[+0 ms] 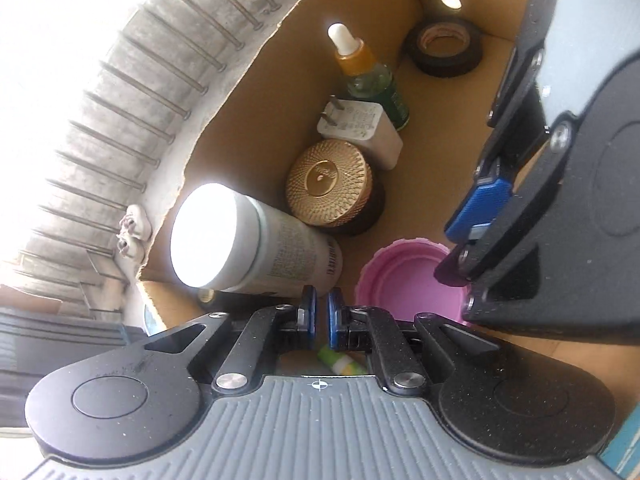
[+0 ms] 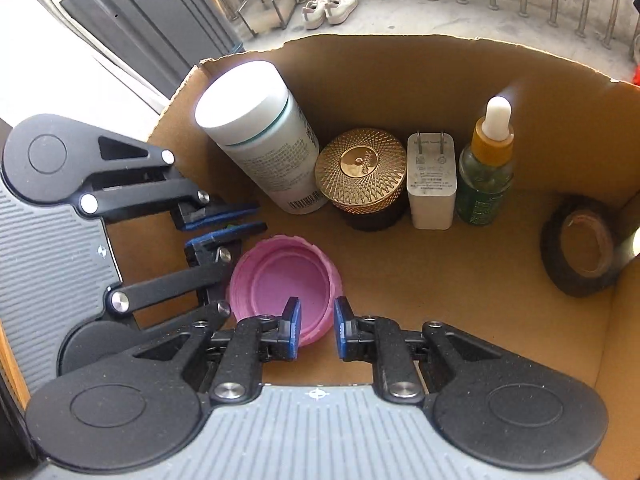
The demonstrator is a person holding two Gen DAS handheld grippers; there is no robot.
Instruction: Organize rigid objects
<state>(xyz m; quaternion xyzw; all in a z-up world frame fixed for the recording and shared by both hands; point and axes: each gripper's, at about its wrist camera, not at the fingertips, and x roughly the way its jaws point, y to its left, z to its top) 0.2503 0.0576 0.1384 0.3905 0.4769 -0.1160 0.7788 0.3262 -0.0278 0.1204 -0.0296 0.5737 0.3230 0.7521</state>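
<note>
Holding the left gripper (image 2: 228, 222) closed at the left edge of the cardboard box (image 2: 400, 80), pads nearly touching. Showing a small green-and-white tube (image 1: 340, 362) just behind those fingers, though unable to tell whether gripped or merely lying there.

Crowding the back wall, in order: tall white bottle (image 2: 264, 148) leaning, gold-lidded jar (image 2: 360, 172), white charger plug (image 2: 432, 184) standing prongs up, dropper bottle (image 2: 486, 176) upright.

Straddling the near rim of the pink lid (image 2: 288, 276) with the right gripper (image 2: 317, 328): fingers slightly parted, one inside the upturned lid, one outside, not visibly pressing. Lying open side up on the box floor, just beside the left gripper and nearer the right one. Being round, likely offering the thin rim as the only hold.

Leaving bare floor to the right, up to the black tape roll (image 2: 580, 256) leaning in the far right corner.
</note>
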